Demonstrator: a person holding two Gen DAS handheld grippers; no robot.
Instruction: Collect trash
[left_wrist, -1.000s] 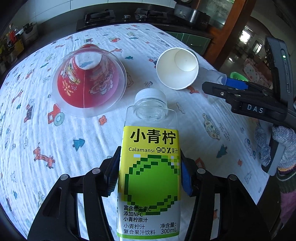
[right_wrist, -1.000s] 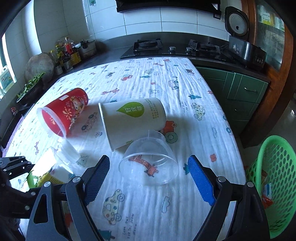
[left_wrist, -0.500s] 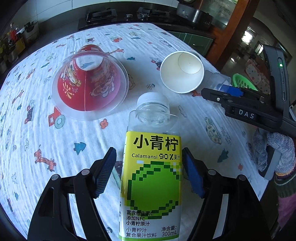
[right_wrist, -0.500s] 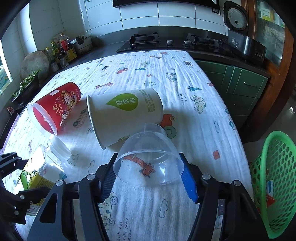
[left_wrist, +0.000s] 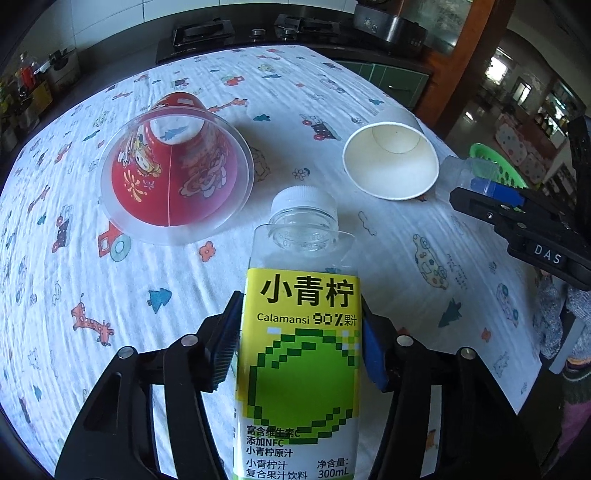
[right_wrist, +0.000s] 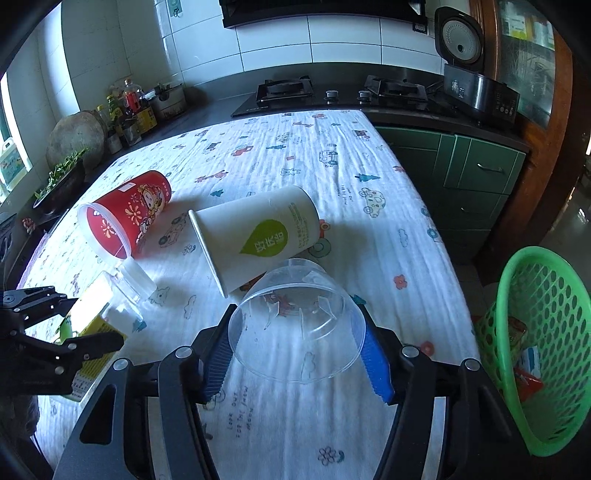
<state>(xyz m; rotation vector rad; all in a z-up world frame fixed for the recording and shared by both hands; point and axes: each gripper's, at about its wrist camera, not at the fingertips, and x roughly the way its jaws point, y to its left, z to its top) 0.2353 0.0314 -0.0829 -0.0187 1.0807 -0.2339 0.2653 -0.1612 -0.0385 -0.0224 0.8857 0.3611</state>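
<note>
Calamansi juice bottle (left_wrist: 299, 354) sits clamped in the left gripper (left_wrist: 300, 341), cap pointing forward, while the right gripper (right_wrist: 295, 349), pinching a clear plastic cup (right_wrist: 295, 325), is nearer the green basket (right_wrist: 517, 332) on its right.

At lower centre the left gripper (left_wrist: 300, 345) clamps a juice bottle (left_wrist: 301, 354); a red cup (left_wrist: 175, 179) lies upper left, a paper cup (left_wrist: 391, 162) upper right.

The right gripper (right_wrist: 299, 354) has closed onto the clear plastic cup (right_wrist: 295, 325), while the left gripper (left_wrist: 299, 343) (briefly loosened) grips the Calamansi juice bottle (left_wrist: 301, 347) again.
</note>
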